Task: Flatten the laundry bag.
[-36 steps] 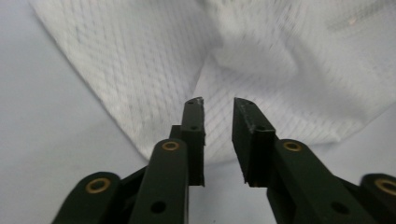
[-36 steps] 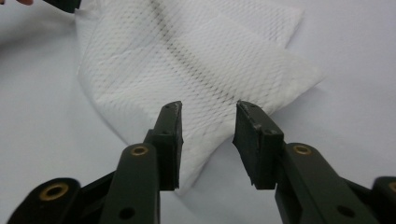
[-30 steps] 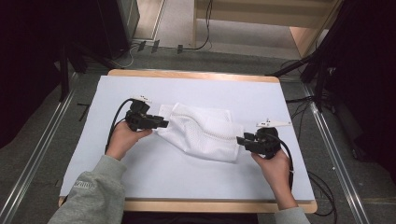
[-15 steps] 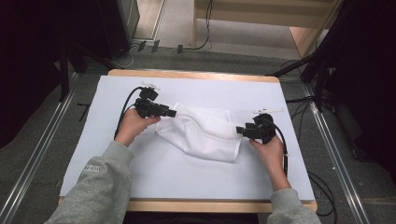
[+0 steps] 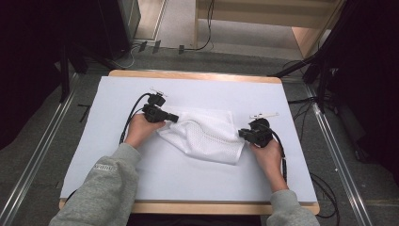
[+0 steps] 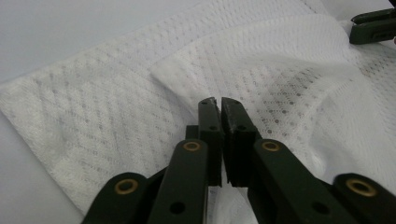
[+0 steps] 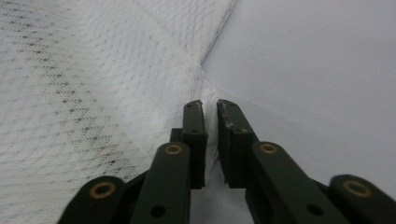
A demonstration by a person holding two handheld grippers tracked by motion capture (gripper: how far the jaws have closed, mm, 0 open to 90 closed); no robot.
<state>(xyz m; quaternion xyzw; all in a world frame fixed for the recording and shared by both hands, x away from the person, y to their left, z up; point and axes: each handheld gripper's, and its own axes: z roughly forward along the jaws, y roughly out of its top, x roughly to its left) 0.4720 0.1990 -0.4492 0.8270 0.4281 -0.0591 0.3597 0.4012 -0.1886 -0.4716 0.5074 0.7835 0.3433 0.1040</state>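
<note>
Two grippers work one white mesh cloth (image 5: 204, 135) lying mid-table on the white mat (image 5: 108, 94). From the high view, the left gripper (image 5: 172, 118) pokes at the cloth's left edge and the right gripper (image 5: 243, 133) sits at its right edge, both hands low with forearms coming in from the bottom (the jaw tips are too small to read here). Left gripper view: the jaws have just been closing and now pinch a fold of the cloth (image 6: 261, 70); the other gripper (image 6: 372, 26) is cut off at the corner. Right gripper view: the jaws, likewise just closed, clamp the cloth's (image 7: 84, 79) edge, with a sliver of fabric between them.
</note>
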